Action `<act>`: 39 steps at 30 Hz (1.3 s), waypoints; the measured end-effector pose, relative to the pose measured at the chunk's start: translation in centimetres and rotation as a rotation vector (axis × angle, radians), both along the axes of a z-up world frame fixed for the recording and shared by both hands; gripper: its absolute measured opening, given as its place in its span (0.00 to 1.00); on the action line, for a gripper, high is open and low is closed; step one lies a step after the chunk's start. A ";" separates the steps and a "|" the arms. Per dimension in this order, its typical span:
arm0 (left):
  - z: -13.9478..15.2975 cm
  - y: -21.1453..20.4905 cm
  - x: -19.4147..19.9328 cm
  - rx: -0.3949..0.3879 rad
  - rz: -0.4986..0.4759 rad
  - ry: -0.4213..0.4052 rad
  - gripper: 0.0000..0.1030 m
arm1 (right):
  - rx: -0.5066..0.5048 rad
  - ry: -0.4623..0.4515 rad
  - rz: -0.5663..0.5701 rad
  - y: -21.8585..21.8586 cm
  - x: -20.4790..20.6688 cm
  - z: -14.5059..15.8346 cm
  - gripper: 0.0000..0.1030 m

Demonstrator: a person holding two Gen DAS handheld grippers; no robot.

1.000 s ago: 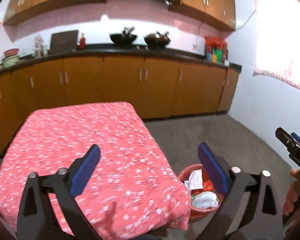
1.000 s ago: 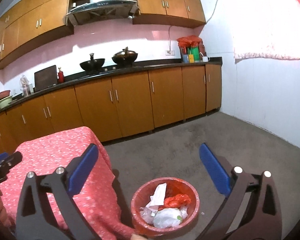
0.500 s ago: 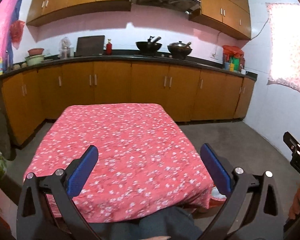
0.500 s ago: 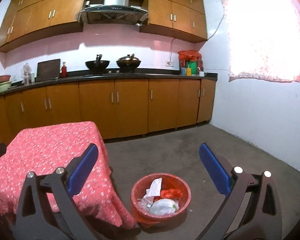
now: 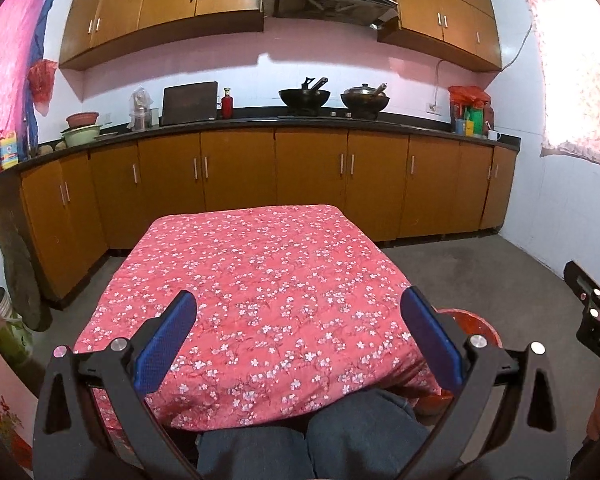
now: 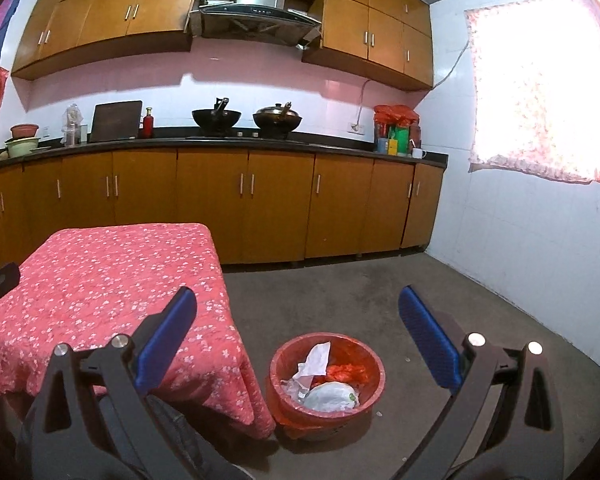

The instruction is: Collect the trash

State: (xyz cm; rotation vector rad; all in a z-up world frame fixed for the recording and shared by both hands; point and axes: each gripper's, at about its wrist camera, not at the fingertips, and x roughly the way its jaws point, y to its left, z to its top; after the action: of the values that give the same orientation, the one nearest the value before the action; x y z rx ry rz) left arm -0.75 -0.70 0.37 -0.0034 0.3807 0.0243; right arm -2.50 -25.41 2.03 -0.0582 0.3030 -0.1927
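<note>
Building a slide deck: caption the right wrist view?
Open right tool above a red bin of trash beside the floral-clothed table.

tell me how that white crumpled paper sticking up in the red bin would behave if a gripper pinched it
The white crumpled paper looks thin and creased, so it would probably fold and flop, not stay stiff. It likely weighs very little and may lift easily out of the red bin. It leans against the other trash, so a pinch might drag neighbouring scraps too.

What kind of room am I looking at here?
Most likely a home kitchen. Two woks sit on a stove under a metal hood, and wooden cabinets line the wall. A table with a flowered red cloth stands in the middle.
</note>
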 end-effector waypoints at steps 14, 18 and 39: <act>-0.1 -0.5 -0.7 0.009 -0.017 -0.014 0.98 | 0.045 0.024 -0.011 0.1 -0.2 -0.4 0.96; -0.2 -0.6 -0.7 0.006 -0.015 -0.009 0.98 | 0.049 0.026 -0.011 0.2 -0.2 -0.6 0.96; -0.5 -0.6 -0.9 -0.009 -0.008 -0.002 0.98 | 0.048 0.021 0.008 0.9 -0.5 -0.6 0.96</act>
State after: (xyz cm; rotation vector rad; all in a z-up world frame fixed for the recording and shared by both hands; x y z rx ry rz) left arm -1.65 -1.27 -0.12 -0.0113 0.3784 0.0150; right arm -3.03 -24.49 1.40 -0.0137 0.3280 -0.1770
